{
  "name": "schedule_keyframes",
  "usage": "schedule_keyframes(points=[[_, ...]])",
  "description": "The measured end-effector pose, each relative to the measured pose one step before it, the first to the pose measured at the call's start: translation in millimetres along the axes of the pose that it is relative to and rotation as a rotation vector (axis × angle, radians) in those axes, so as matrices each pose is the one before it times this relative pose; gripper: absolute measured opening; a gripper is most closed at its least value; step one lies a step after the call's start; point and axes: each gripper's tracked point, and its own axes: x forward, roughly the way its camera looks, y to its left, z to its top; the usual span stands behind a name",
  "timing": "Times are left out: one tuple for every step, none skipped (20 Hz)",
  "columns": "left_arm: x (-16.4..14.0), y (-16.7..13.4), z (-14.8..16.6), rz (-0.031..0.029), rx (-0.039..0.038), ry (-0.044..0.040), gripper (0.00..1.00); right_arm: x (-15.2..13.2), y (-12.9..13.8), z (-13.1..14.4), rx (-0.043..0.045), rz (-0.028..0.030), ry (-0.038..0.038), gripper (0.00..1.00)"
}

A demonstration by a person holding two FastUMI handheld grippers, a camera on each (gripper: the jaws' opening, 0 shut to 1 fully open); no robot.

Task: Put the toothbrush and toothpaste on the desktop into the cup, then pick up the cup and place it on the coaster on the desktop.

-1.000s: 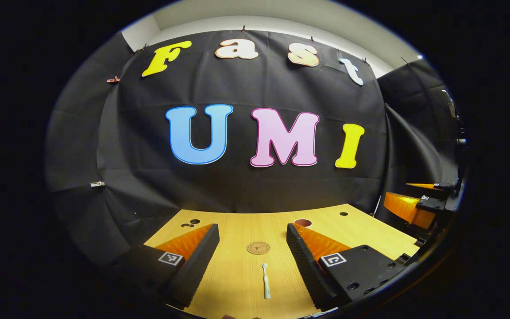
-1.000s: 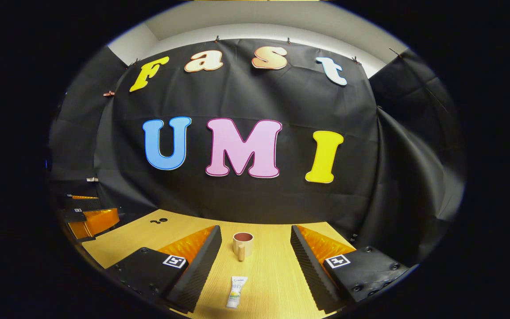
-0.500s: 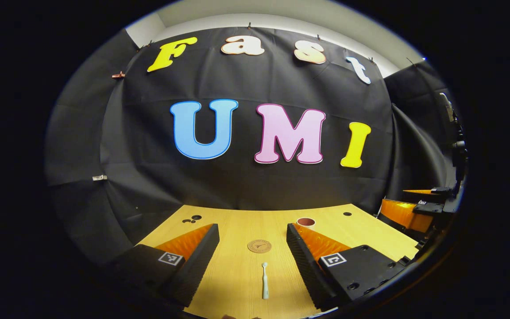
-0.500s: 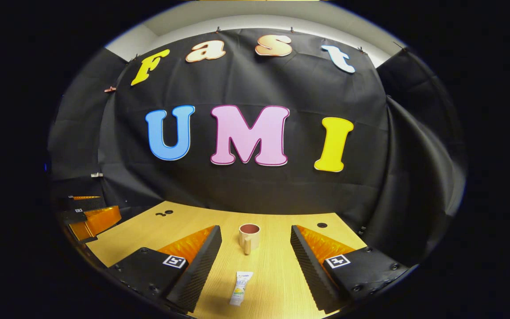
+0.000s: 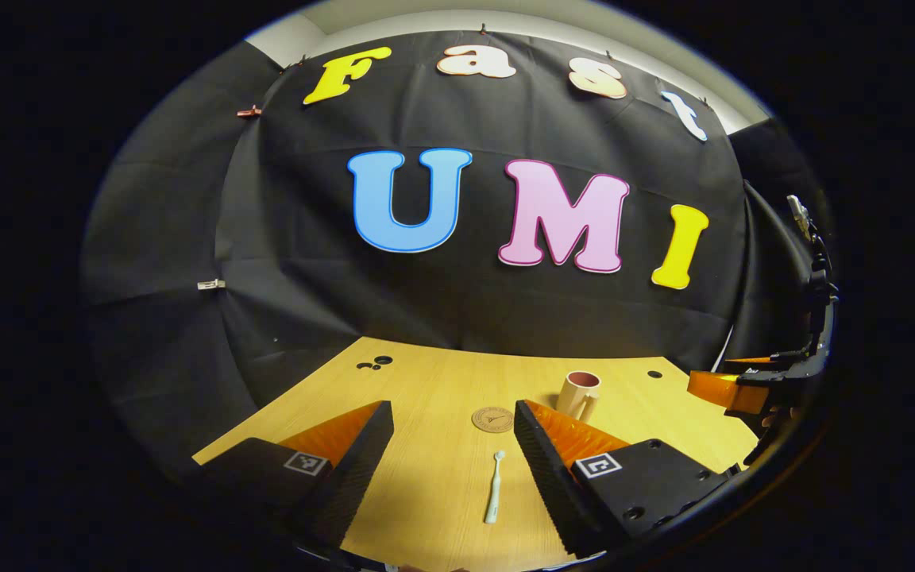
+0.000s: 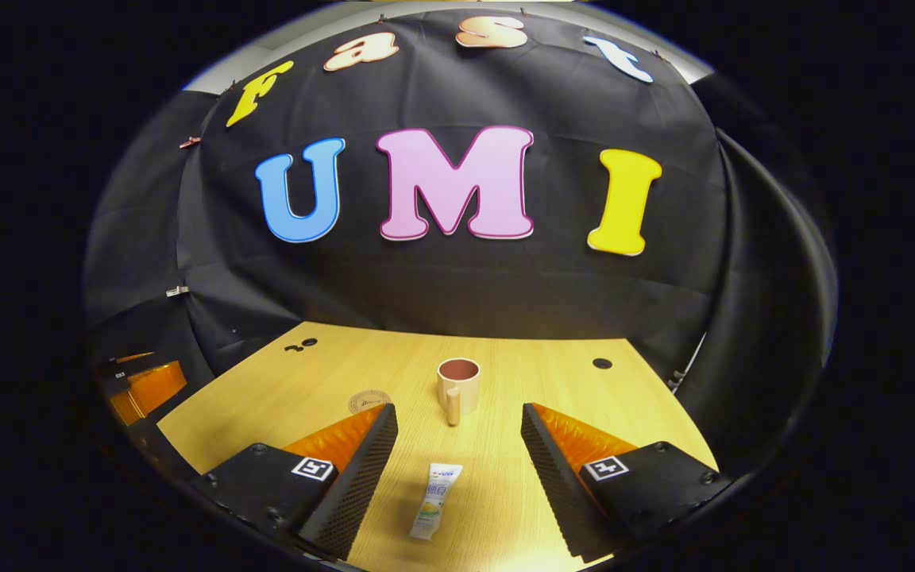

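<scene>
Between the spread, empty fingers of each gripper, low in frame, lie toothbrush (image 5: 493, 497) and toothpaste (image 6: 435, 500); pickup pending, calling for descent and closure toward the cup (image 6: 457, 383).

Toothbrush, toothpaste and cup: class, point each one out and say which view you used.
toothbrush (image 5: 493, 498): left gripper view, middle of its handle.
toothpaste (image 6: 434, 500): right gripper view, middle of the tube's body.
cup (image 6: 458, 389): right gripper view, outer wall beneath the rim.
</scene>
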Motion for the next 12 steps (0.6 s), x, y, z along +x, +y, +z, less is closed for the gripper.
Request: schedule_keyframes(points=[[0.61,2.73,-3.42,0.01566,-0.00261,0.0083,0.97,5.15,0.37,-5.19,-0.00201,0.00912,0.01907,0.97],[0.93,2.77,-3.34,0.01372,-0.0014,0.00881,0.97,5.34,0.69,-5.99,-0.00295,0.00854,0.02034,0.97],[1.91,0.86,-3.32,0.01221,0.00141,0.01114,0.97,4.76,1.28,-6.62,0.00159,0.01505,0.01982,0.97],[1.57,2.24,-3.24,0.01407,0.0021,0.0112,0.97,4.72,2.64,-3.8,0.00866,0.01905,0.01272,0.97],[1.18,1.93,-3.82,0.01176,0.00035,0.00966,0.97,5.15,1.65,-5.41,0.00529,0.01435,0.01879,0.97],[0.57,0.97,-3.39,0.01023,-0.00038,0.01167,0.97,5.39,-0.22,-7.03,-0.00142,0.00469,0.0221,0.97],[2.78,-0.43,-3.19,0.01138,-0.00061,0.01282,0.97,6.01,-1.74,-8.99,-0.00271,0.00283,0.027,0.97],[1.27,0.11,-2.46,0.00962,-0.00036,0.0094,0.97,6.35,-1.81,-9.24,0.00161,0.00245,0.02984,0.97],[-1.07,0.57,-4.16,0.01103,0.00207,0.00785,0.97,6.59,-1.52,-9.73,0.0048,0.00342,0.03406,0.97],[1.84,0.62,-4.01,0.01687,0.00623,0.01394,0.97,6.26,-0.52,-11.8,0.00616,0.00249,0.04412,0.97],[-1.04,0.05,-6.75,0.0172,0.01032,0.02134,0.97,10.26,-1.92,-18.66,0.00741,0.00204,0.06008,0.98],[-0.81,-0.76,-4.75,0.01092,0.00745,0.01237,0.97,5.97,-1.32,-10.56,-0.00065,0.00107,0.03207,0.97]])
